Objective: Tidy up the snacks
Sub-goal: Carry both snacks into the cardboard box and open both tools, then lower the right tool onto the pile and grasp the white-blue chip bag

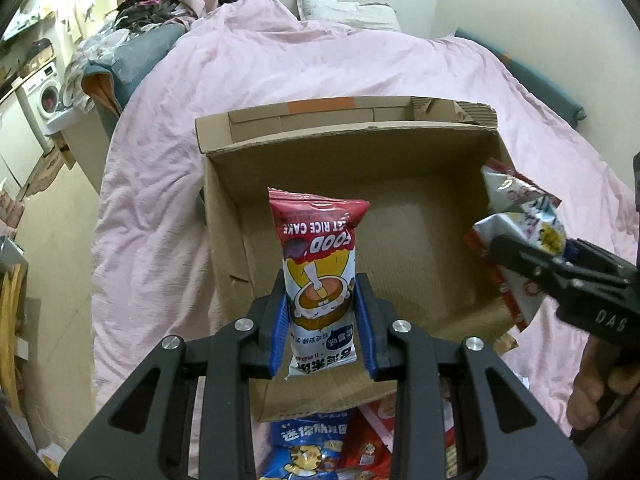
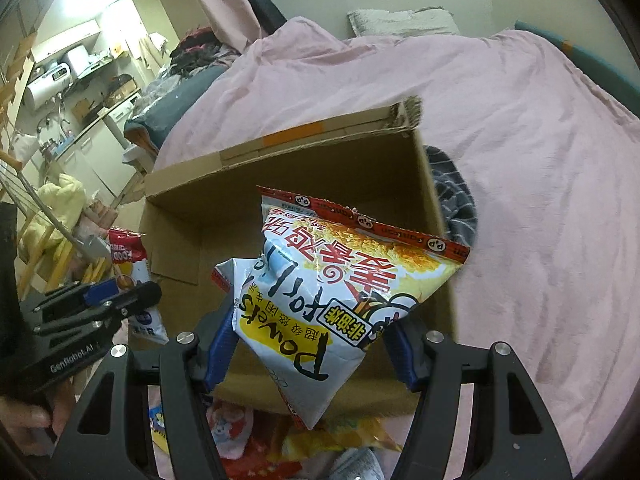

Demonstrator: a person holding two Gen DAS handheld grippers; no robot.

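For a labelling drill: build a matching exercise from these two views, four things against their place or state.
Things:
1. rice cake pack
2. noodle snack bag
3. cardboard box
4. blue snack pack

Place or state:
A. lying on the pink bedding in front of the box
B. clamped in the left claw
C. open, nothing lying inside
D. clamped in the right claw

Pairs: 1-B, 2-D, 3-C, 4-A
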